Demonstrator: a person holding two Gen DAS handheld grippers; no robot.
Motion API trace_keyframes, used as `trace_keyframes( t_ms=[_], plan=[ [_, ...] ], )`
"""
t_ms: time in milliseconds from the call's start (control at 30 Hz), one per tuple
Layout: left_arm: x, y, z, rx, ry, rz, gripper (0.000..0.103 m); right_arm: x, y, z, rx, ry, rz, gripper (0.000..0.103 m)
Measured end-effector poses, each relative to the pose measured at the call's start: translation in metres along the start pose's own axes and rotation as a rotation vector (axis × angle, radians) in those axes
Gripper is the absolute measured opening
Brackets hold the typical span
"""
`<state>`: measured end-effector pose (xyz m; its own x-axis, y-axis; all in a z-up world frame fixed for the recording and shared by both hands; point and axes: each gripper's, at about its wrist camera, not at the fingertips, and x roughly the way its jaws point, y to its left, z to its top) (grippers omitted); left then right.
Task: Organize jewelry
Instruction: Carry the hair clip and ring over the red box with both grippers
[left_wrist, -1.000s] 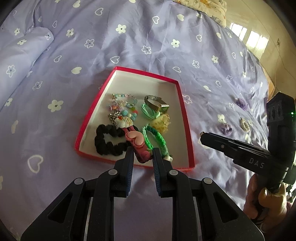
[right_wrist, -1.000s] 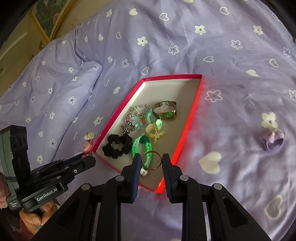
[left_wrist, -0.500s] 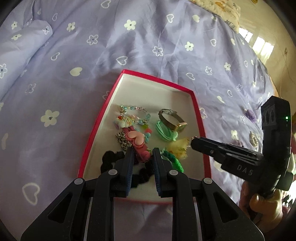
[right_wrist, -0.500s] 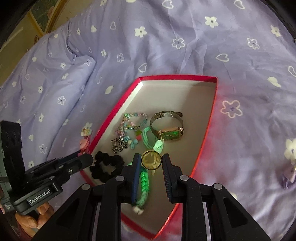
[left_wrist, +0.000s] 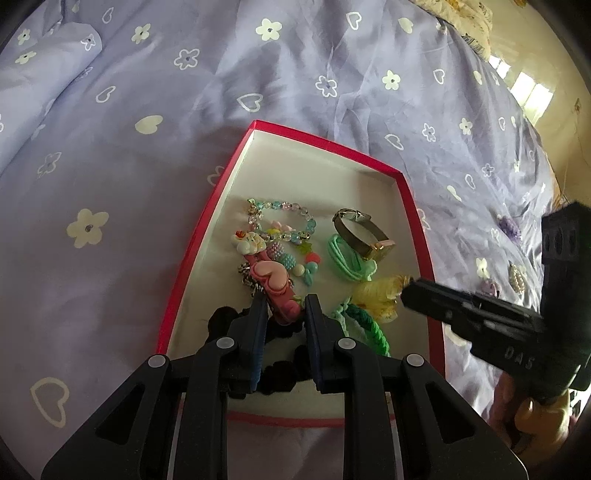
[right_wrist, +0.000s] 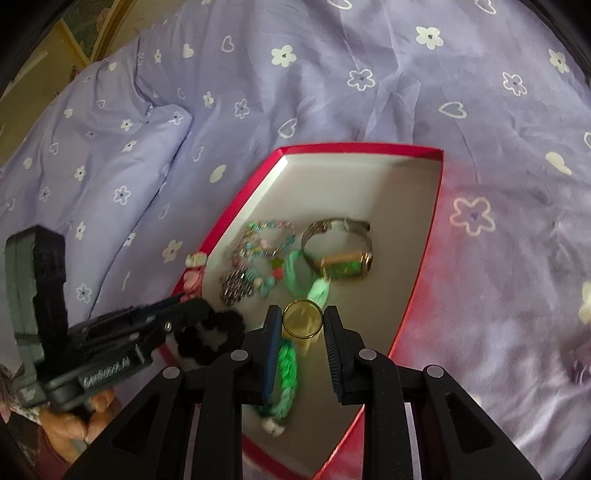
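Left wrist view: the left gripper (left_wrist: 282, 308) is closed on a pink hair clip (left_wrist: 275, 286) w/ a heart on it, held over the red box (left_wrist: 325, 142). The black scrunchie (left_wrist: 280, 365) lies under the fingers. Beads (left_wrist: 284, 221) & a watch (left_wrist: 360, 230) lie farther in. Right wrist view: the right gripper (right_wrist: 301, 321) pinches a gold ring (right_wrist: 302, 319) above the green braided band (right_wrist: 282, 373), inside the box. All sits on a purple bedsheet (right_wrist: 369, 74).

The left gripper (left_wrist: 282, 310) points forward and a little down, its fingers closed on a pink clip (left_wrist: 275, 284). The right gripper (right_wrist: 302, 323) is beside it, fingers pinching a gold ring (right_wrist: 302, 324).
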<state>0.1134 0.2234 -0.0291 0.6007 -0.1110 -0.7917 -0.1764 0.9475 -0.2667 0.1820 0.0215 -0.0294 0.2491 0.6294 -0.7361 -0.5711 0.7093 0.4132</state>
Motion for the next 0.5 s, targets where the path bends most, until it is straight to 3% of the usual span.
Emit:
trace_keyframes(
  t_ms=[233,500],
  plan=[
    [0.003,-0.002,-0.012,0.017,0.042,-0.014,0.018,0.011,0.012,-0.021,-0.042,0.062,0.000,0.023],
    [0.015,0.004,-0.021,-0.011,0.089,-0.027,0.018,0.022,0.018,-0.022,-0.079,0.091,-0.024,0.023]
  ],
)
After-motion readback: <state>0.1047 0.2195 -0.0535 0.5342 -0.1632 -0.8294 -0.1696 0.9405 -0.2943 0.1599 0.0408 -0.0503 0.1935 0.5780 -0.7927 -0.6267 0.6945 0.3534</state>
